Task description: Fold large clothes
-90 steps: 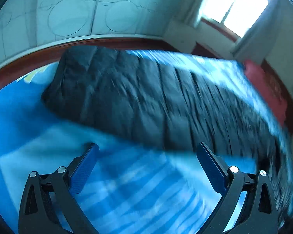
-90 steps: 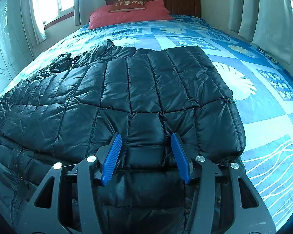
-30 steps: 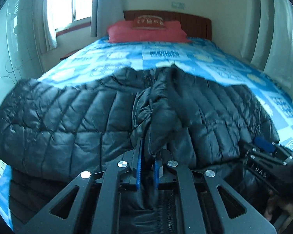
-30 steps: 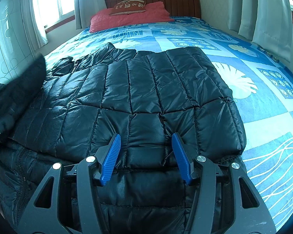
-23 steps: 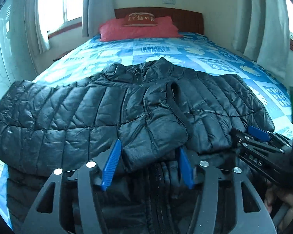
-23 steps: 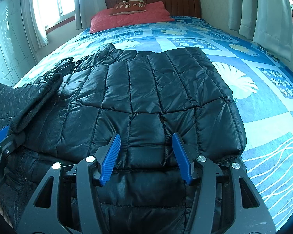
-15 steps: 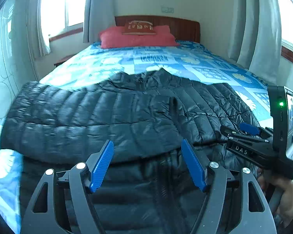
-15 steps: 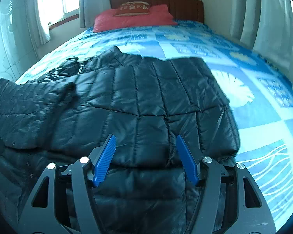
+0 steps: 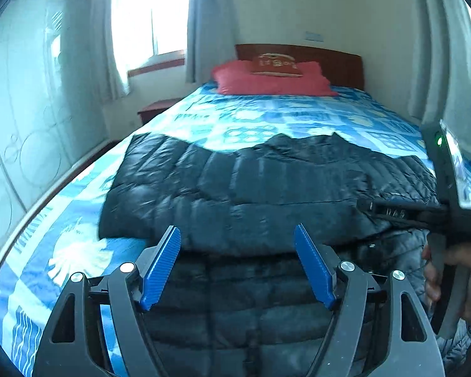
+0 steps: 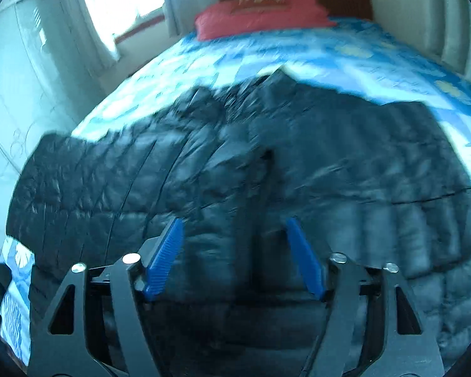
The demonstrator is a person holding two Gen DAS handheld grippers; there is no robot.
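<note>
One black jacket point(image 9: 267, 194) spread on one bed point(image 9: 298, 116); one red pillow point(image 9: 273, 81) at the headboard. Left gripper point(image 9: 237, 267) jaws apart, empty. Right gripper point(image 10: 234, 254) jaws closing, not clamped on the jacket.

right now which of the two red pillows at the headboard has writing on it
The smaller, darker red cushion with pale lettering, lying on top. The larger plain red pillow beneath it spreads wider and shows no print.
</note>
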